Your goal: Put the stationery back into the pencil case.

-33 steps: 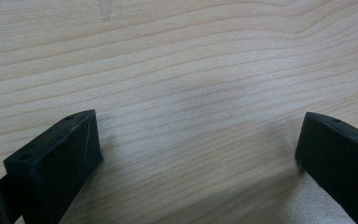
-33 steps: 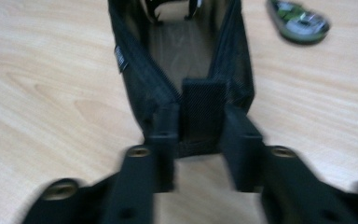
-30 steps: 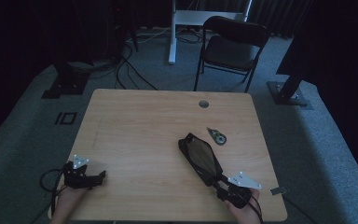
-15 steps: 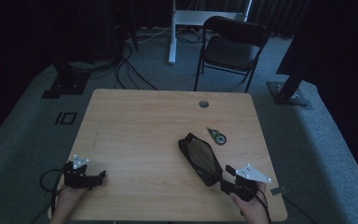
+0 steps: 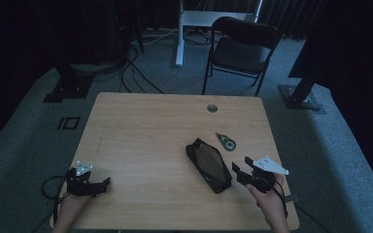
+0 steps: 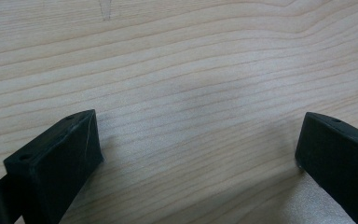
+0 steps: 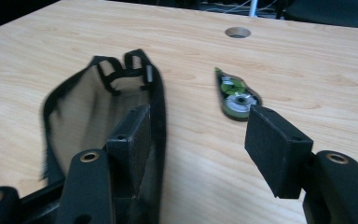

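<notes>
The left gripper (image 5: 103, 183) sits low in the person's left hand (image 5: 70, 206) with its jaws wide apart, and the right gripper (image 5: 241, 169), held by the right hand (image 5: 268, 201), gapes too.

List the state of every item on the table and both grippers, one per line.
Black mesh pouch: lying flat on the table, mouth open toward the right gripper.
Correction tape dispenser: lying on its side, apart from the pouch.
Left gripper: open, empty, low over bare wood.
Right gripper: open, empty, beside the pouch's near end.
</notes>
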`<state>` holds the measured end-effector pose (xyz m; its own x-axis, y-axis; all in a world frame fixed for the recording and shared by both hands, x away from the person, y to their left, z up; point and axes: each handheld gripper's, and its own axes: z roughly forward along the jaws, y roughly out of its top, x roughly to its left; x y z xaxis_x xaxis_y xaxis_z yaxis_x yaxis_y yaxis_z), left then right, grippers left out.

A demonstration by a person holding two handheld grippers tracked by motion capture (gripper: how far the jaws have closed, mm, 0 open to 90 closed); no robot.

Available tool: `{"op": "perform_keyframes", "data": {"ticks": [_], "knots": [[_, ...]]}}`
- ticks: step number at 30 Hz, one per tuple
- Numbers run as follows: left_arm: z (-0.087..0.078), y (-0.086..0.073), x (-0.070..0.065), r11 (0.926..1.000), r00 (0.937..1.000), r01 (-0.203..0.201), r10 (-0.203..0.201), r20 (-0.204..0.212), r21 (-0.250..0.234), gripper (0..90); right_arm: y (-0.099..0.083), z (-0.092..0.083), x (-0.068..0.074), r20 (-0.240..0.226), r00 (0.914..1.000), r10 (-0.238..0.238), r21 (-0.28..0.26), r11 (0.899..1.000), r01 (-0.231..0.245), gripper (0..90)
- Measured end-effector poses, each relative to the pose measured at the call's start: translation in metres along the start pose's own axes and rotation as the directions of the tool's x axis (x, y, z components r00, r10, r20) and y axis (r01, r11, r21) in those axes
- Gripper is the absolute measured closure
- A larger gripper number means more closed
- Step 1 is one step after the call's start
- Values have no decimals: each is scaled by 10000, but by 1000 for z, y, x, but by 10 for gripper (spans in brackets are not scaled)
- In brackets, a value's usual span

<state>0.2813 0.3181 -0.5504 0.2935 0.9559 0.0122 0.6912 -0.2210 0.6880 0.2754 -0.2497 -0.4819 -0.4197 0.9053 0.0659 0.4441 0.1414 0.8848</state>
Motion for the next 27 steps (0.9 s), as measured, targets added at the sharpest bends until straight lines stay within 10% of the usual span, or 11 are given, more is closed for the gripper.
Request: {"op": "perform_keyframes", "data": {"ticks": [27], "knots": [[0, 0, 0, 10000, 10000, 27, -27, -8, 0, 2, 2, 87, -55, -20, 10000, -46, 1154, 9933, 48, 209]]}}
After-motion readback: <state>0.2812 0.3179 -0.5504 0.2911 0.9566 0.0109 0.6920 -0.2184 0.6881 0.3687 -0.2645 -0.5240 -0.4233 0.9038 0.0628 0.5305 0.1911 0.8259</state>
